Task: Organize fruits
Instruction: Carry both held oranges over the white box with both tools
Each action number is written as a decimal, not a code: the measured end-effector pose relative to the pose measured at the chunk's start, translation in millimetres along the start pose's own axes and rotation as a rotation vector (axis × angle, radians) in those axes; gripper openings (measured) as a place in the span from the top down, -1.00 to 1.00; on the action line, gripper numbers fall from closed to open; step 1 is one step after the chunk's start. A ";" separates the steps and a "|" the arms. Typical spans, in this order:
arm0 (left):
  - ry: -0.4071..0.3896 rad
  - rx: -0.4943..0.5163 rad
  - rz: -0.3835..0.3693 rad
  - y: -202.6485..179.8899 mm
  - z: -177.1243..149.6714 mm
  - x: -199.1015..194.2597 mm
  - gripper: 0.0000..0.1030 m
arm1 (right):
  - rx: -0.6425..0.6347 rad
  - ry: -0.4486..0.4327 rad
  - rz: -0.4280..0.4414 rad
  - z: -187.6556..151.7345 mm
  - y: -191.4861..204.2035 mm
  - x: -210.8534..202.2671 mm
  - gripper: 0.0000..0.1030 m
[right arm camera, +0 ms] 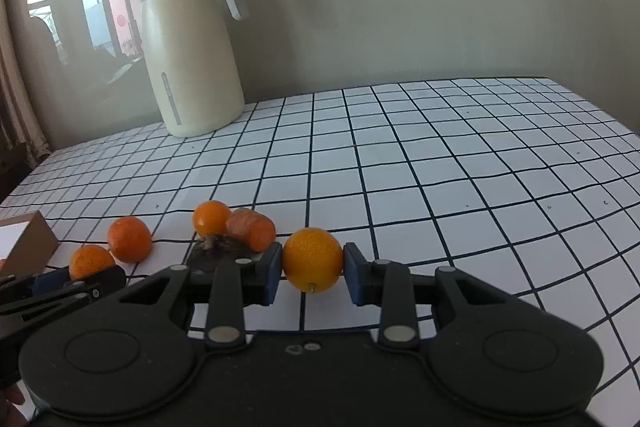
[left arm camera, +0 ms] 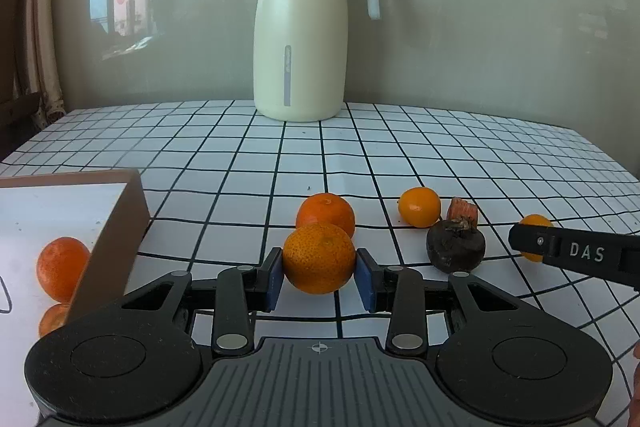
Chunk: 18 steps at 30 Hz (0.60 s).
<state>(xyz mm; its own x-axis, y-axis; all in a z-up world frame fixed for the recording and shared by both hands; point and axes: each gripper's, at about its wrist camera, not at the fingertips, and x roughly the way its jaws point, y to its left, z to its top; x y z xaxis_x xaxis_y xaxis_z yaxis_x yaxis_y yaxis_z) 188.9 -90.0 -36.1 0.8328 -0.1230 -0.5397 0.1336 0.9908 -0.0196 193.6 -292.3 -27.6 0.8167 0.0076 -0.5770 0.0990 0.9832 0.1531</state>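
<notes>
1. Your left gripper (left arm camera: 319, 277) is clamping a speckled orange (left arm camera: 319, 258) squarely between its blue pads (left arm camera: 275, 282), gripping it across the widest part, which is probably why it is sitting steady.
2. Your right gripper (right arm camera: 313, 273) is likewise squeezing a yellow-orange fruit (right arm camera: 313, 259) at its middle, stem end pointing down.
3. The cardboard box (left arm camera: 108, 239) is waiting just left of your left gripper, already holding one orange (left arm camera: 62, 267), with another (left arm camera: 54, 319) seemingly below it; that looks like the place the fruit is going.
4. Loose fruit is lying on the checked table (left arm camera: 240, 163) beyond your left gripper: an orange (left arm camera: 326, 213) just behind the held one, a smaller yellow one (left arm camera: 420, 213) farther right, a dark fruit (left arm camera: 456, 246) and a peeled-looking piece (left arm camera: 463, 209) beside it.
5. The cream jug (left arm camera: 300, 27) is standing at the far edge, well apart from all this.
</notes>
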 end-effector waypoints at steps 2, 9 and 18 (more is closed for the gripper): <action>0.002 0.002 -0.003 2.3 -0.3 -3.1 0.26 | -0.002 -0.001 0.018 -0.5 1.0 -5.0 0.53; 0.002 0.013 -0.017 11.9 -2.6 -18.2 0.26 | -0.030 -0.009 0.087 -5.2 11.8 -22.6 0.53; -0.017 0.046 -0.040 21.4 -7.7 -46.8 0.26 | -0.067 -0.011 0.155 -10.5 29.2 -44.2 0.53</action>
<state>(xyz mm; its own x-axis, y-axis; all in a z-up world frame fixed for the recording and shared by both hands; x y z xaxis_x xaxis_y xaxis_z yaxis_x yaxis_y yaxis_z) 148.6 -62.6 -17.8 0.8353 -0.1634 -0.5249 0.1906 0.9817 -0.0022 154.4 -262.0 -6.0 0.8253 0.1584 -0.5420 -0.0664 0.9804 0.1854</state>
